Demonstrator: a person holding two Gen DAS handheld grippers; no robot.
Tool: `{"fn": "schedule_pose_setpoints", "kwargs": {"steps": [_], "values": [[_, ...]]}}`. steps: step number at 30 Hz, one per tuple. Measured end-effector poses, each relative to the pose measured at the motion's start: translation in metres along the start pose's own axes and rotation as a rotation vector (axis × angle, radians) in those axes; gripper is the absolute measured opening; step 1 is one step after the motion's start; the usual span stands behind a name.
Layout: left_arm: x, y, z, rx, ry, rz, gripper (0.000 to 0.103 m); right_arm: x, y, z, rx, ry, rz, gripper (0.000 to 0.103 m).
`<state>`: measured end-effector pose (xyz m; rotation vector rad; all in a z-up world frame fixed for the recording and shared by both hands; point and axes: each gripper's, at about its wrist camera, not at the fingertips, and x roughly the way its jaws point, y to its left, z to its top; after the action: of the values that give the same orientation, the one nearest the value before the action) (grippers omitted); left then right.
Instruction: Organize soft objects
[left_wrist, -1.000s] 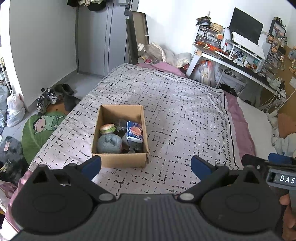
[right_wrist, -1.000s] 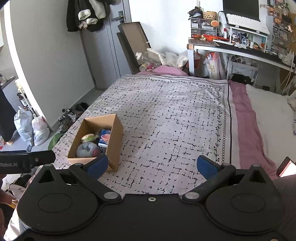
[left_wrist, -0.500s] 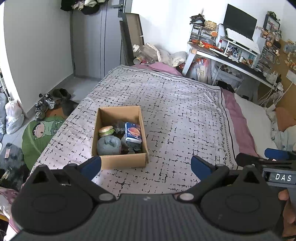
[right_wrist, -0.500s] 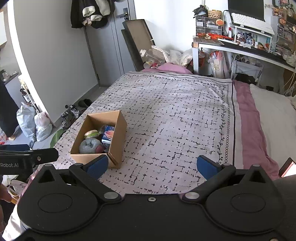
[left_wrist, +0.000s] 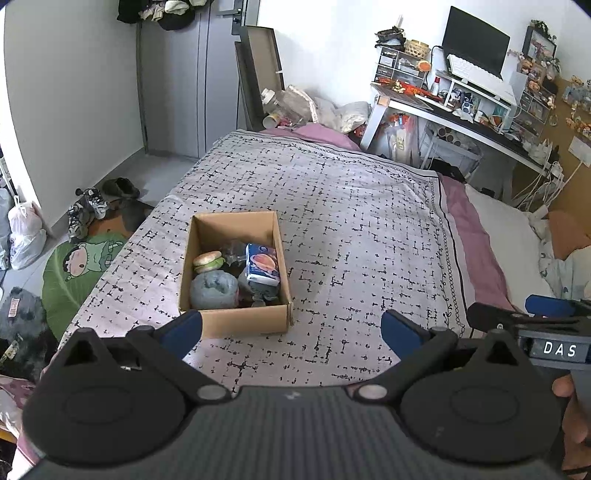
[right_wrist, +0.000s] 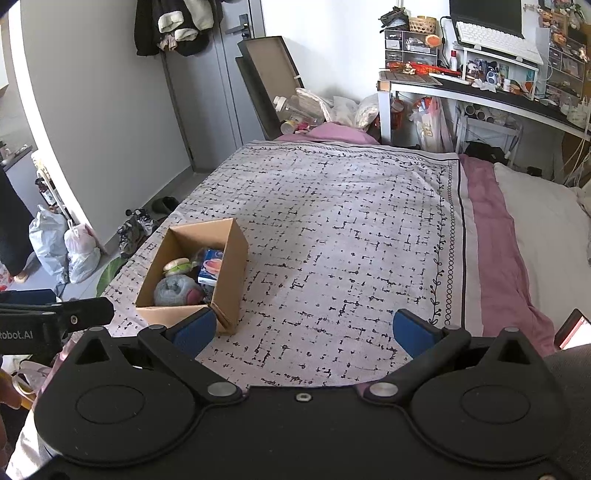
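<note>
Now we see the big bed (left_wrist: 351, 206) with its black-and-white cover. Our cardboard box (left_wrist: 236, 321) sits on the bed, near the bed's left edge. Inside the box lie a grey fuzzy ball (left_wrist: 214, 290), a blue pack (left_wrist: 262, 264) and a little toy burger (left_wrist: 208, 260). Both our grabbers hang over the bed's near end, holding nothing: the left gripper (left_wrist: 291, 328) and the right gripper (right_wrist: 304, 330) each have their blue fingers spread wide apart.

One box (left_wrist: 236, 322) holding one burger toy (left_wrist: 208, 260), one grey plush (left_wrist: 214, 290), one tissue pack (left_wrist: 262, 264); two grippers: left (left_wrist: 291, 326), right (right_wrist: 304, 330).
</note>
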<state>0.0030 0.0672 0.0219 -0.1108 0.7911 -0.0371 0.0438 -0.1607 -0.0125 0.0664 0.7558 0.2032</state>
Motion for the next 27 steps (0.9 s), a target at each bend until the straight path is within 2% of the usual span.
{"fn": "schedule_pose_setpoints", "kwargs": {"steps": [27], "values": [[0.0007, -0.0042, 0.0008, 0.015, 0.006, 0.007, 0.102, -0.0015, -0.0064, 0.001, 0.024, -0.013, -0.013, 0.103]]}}
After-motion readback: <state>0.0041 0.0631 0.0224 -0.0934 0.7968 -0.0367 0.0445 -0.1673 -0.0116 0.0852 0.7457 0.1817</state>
